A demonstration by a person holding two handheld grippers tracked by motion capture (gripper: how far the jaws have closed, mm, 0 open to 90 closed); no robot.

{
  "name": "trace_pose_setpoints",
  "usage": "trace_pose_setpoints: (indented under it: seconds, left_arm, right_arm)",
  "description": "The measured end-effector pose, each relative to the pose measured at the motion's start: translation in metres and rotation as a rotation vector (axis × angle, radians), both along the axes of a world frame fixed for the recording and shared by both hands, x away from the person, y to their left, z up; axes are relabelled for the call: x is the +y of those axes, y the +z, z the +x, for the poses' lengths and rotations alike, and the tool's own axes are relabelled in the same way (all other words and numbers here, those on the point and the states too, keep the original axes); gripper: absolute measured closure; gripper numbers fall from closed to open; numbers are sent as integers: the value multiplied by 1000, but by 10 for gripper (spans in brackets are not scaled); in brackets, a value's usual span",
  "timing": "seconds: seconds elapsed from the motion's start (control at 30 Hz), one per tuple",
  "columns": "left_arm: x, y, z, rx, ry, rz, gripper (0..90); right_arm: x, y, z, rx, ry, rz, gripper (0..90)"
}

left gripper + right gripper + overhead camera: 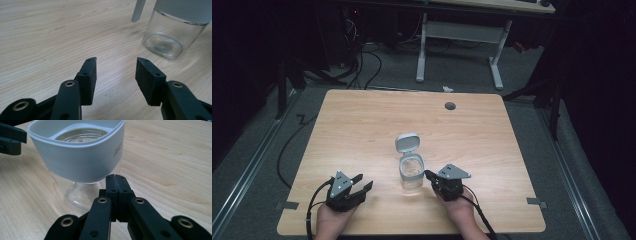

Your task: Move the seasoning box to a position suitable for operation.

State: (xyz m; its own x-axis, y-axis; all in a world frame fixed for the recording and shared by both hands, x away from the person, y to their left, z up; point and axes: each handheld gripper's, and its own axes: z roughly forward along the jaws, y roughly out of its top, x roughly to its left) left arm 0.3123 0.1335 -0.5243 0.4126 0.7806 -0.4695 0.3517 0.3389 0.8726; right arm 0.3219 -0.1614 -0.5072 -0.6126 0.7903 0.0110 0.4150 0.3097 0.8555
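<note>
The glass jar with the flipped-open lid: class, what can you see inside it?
The glass jar looks empty: through its grey collar and clear wall only the bare glass base shows. The collar hides the upper wall from the side.

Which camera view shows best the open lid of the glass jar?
The high view: the grey lid shows whole, flipped up behind the jar. The left gripper view catches one edge of it beside the glass. The right gripper view shows the jar's white collar, not the lid.

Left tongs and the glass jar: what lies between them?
Bare wooden table, as the left gripper view shows; the open left tongs stand apart from the glass jar.
</note>
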Motion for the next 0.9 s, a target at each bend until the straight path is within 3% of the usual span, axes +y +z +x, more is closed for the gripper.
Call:
trace_pose_setpoints:
  seconds: [0.43, 0.9]
  left_arm:
    - [-4, 2, -1, 18, -17, -26, 521]
    - [-7, 3, -3, 20, -37, -27, 522]
  right_arm:
    - [4, 0, -8, -1, 14, 10, 898]
    - [4, 0, -9, -10, 13, 13, 891]
